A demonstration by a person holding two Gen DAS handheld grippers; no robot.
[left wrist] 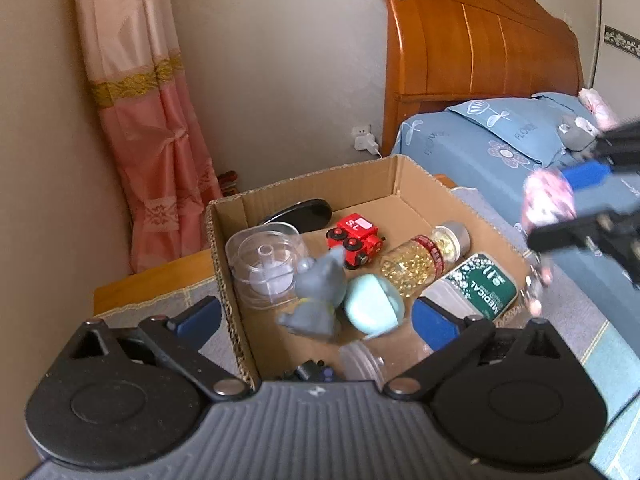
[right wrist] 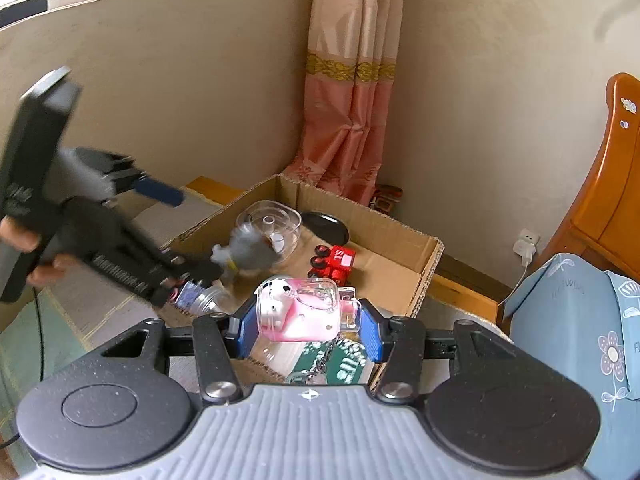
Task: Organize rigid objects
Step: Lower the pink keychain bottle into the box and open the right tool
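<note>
A pink case [right wrist: 298, 312] with a dangling chain is clamped between the blue pads of the right gripper [right wrist: 306, 330], just above the near edge of the cardboard box [right wrist: 424, 276]. It is judged light, stiff and slippery; its flat sides suit the grip best. The left gripper [left wrist: 320, 316] is spread wide over the box, where a grey toy [left wrist: 316, 296] appears blurred.
</note>
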